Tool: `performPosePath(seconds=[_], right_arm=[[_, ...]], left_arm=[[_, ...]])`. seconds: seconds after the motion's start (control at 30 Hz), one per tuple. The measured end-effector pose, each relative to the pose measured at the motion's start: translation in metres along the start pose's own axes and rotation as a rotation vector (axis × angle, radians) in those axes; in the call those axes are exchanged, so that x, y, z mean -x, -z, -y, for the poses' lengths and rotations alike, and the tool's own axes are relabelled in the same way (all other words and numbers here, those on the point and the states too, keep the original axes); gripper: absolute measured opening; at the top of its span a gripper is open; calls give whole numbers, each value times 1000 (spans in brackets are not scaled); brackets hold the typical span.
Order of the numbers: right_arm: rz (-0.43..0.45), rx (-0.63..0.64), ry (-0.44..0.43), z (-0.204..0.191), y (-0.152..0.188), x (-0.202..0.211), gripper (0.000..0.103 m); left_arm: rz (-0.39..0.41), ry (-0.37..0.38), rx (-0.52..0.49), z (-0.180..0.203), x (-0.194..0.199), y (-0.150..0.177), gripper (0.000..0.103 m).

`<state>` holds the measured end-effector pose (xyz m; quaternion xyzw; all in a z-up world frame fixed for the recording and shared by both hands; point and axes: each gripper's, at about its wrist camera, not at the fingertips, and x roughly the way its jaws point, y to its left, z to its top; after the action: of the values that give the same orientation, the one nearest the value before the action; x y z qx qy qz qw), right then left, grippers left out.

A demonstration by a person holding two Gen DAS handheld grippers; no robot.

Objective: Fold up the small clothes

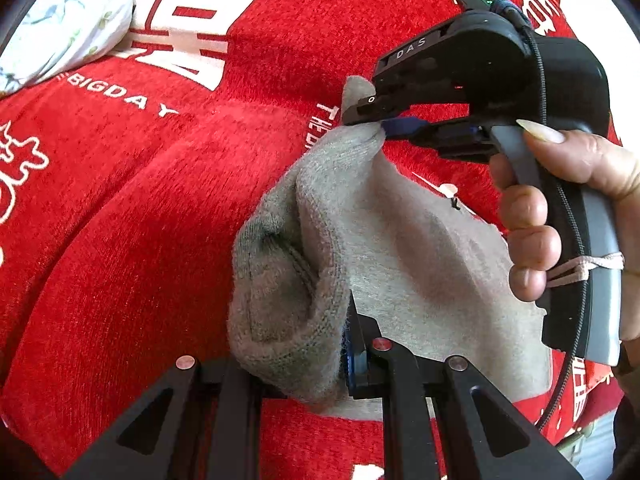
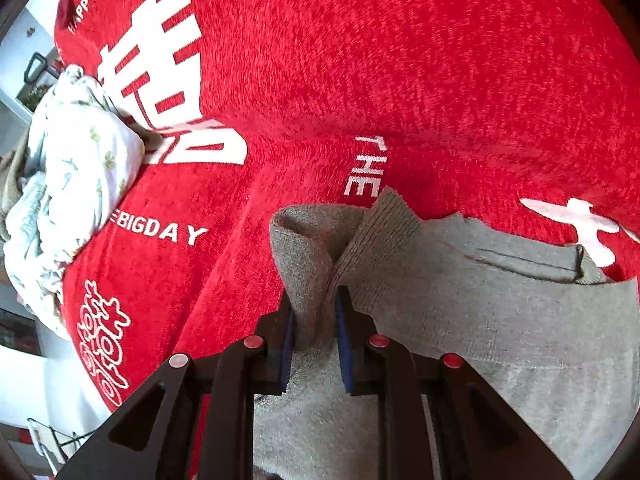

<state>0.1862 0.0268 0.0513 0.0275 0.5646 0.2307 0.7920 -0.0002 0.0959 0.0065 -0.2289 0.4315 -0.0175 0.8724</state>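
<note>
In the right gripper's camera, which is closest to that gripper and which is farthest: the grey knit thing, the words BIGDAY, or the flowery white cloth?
1. Grey knit garment, pinched in the right gripper.
2. BIGDAY lettering, left on the red blanket.
3. Floral white cloth, far left edge.

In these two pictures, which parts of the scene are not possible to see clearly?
- Grey knit garment: its type is unclear; bunched, and cut off by the frame edge in the right wrist view.
- Left gripper, left wrist view: the garment covers one pad.
- Floral cloth: crumpled, its shape hidden.
- Red blanket: lettering cut off.
</note>
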Motion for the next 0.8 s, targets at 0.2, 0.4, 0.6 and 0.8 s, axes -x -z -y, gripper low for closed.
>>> performPosePath(seconds=[0.2, 0.4, 0.6, 0.8], right_arm=[[27, -23, -37, 16, 3, 18, 20], [55, -43, -74, 33, 6, 38, 20], [72, -63, -108, 59, 10, 57, 20], [80, -80, -140, 84, 17, 68, 20]], left_arm=[[4, -84, -79, 26, 5, -1, 18], [22, -140, -171, 59, 6, 2, 18], [39, -207, -293, 98, 4, 15, 18], [54, -285, -388, 126, -2, 27, 18]])
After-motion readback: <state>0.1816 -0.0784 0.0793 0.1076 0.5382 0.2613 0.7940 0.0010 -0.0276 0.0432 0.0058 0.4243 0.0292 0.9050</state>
